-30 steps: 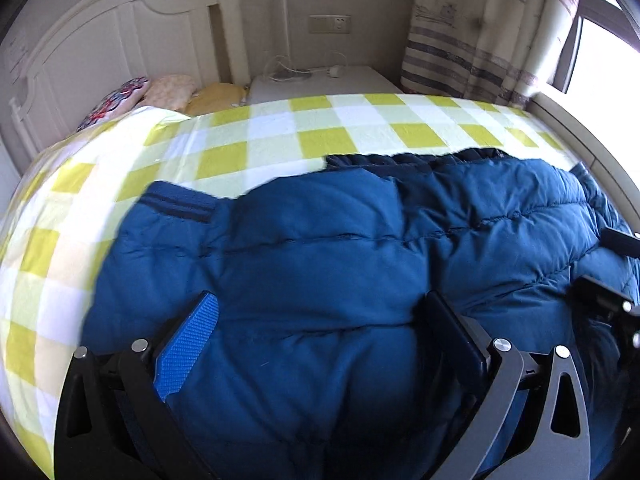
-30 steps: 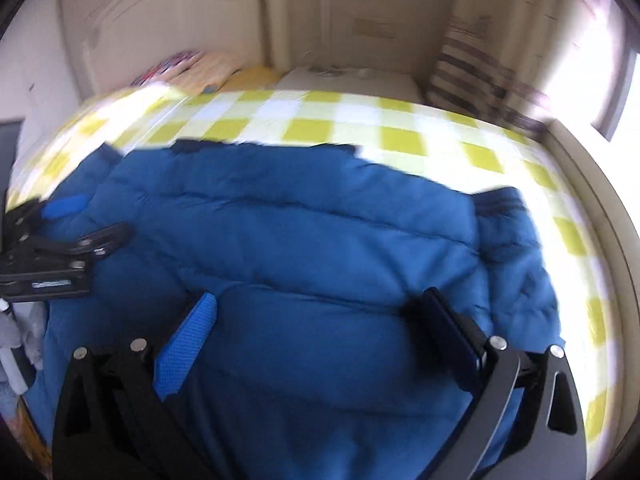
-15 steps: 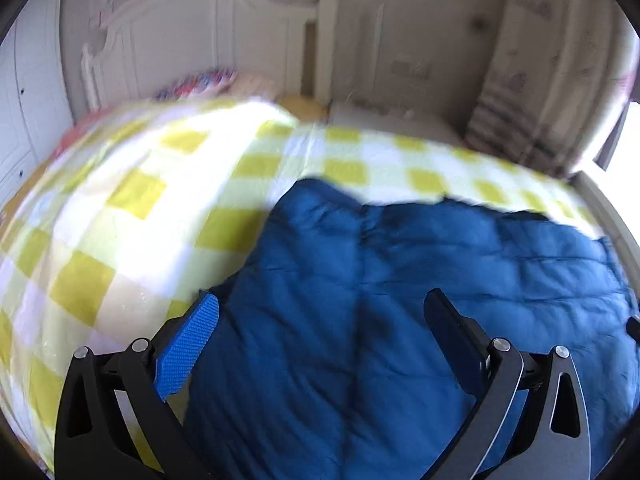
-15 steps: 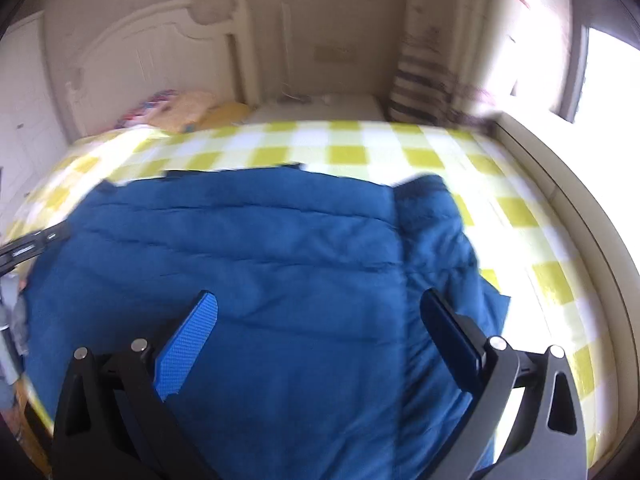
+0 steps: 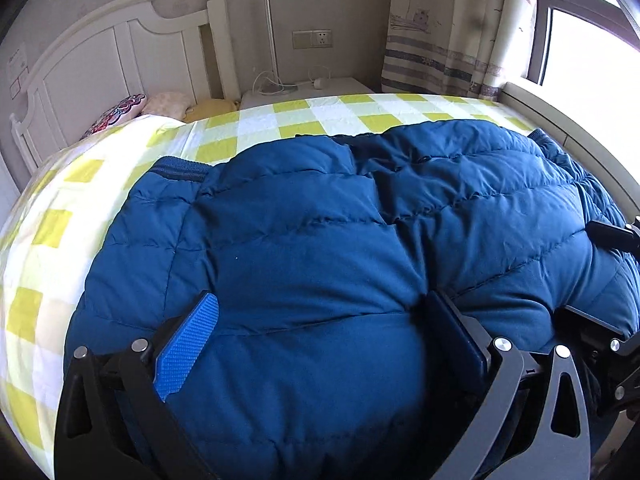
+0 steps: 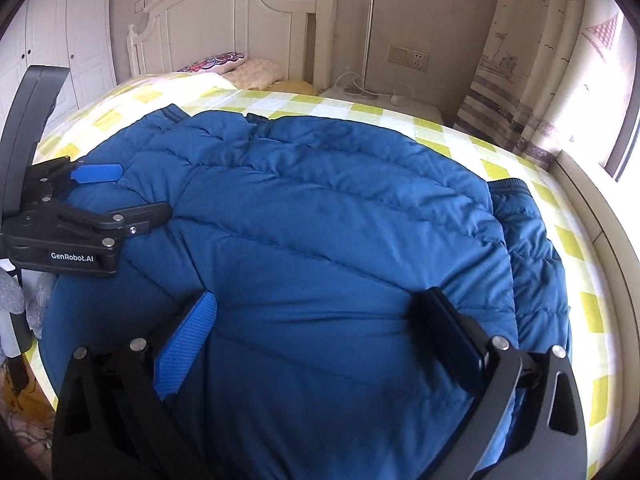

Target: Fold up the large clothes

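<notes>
A big blue puffer jacket [image 5: 320, 232] lies spread on a bed with a yellow-and-white checked sheet [image 5: 60, 216]. One sleeve cuff [image 5: 176, 168] points toward the headboard. The other sleeve [image 6: 524, 240] lies along the jacket's right side. My left gripper [image 5: 320, 320] is open, its fingers wide apart over the near hem. My right gripper [image 6: 316, 320] is open too, low over the jacket's near edge. Each gripper shows in the other's view: the left gripper [image 6: 132, 194] at the jacket's left edge, the right gripper [image 5: 580, 272] at its right edge. Neither holds fabric.
A white headboard [image 5: 120, 52] and several pillows [image 6: 240, 66] sit at the far end. A nightstand [image 5: 304, 88] with cables stands beside it. A curtain [image 5: 448, 28] and a window ledge [image 5: 568, 128] run along the right. White wardrobe doors [image 6: 52, 40] stand at left.
Both cameras swung outward half a second ago and have come back over the middle of the jacket. The jacket lies much as it did a second ago. Both grippers stay open.
</notes>
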